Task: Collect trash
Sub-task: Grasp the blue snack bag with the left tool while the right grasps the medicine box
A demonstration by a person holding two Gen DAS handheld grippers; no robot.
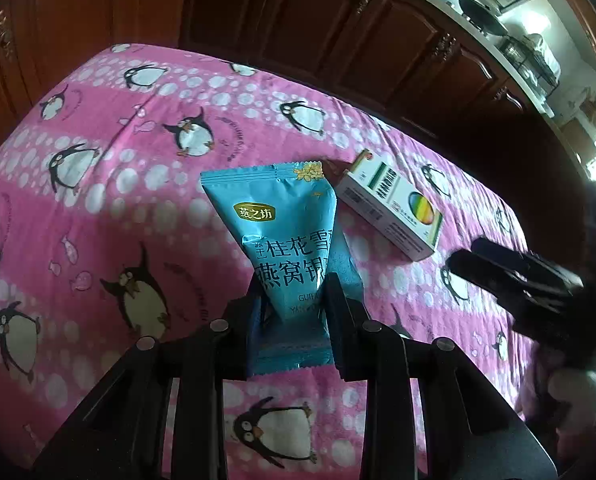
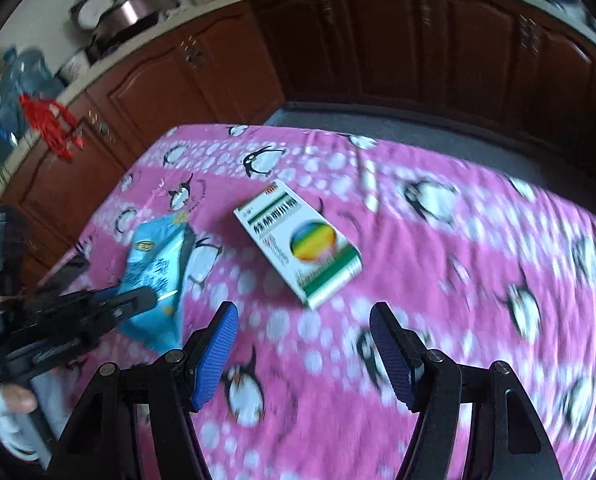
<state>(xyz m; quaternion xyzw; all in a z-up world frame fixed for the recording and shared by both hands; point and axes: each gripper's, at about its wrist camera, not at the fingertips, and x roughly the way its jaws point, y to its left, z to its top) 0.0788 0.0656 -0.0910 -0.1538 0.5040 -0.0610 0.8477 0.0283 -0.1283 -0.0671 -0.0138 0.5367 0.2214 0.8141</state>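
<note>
From your left wrist view, your left gripper (image 1: 294,300) was clamped on the lower part of the blue packet (image 1: 282,240), its jaws nearly together with the film bunched between them. The packet stood up from the pads over the pink cloth (image 1: 98,200), its crimped top free. To carry it well, you needed to keep that squeeze steady, since thin film can slide out of a grip, and lift it clear of the cloth before swinging away. The box (image 1: 393,208) lay flat on the cloth just right of the packet, not touching it, and your right gripper (image 1: 473,264) showed at the right edge, close to the box's near corner.

From your right wrist view, which was blurred, your right gripper (image 2: 301,344) had its jaws well apart with nothing between them, pads facing across bare cloth (image 2: 457,240). The box (image 2: 298,240) lay ahead of the tips, slightly left of centre and angled. I judged you were lining up on it; squaring the jaws to its narrow sides before closing would have suited it best. The packet (image 2: 158,264) sat at left in your left gripper (image 2: 146,300).

No bin or bag for the trash showed in either view, so I could not tell where these pieces were meant to go. The box looked closed; its contents were hidden.
</note>
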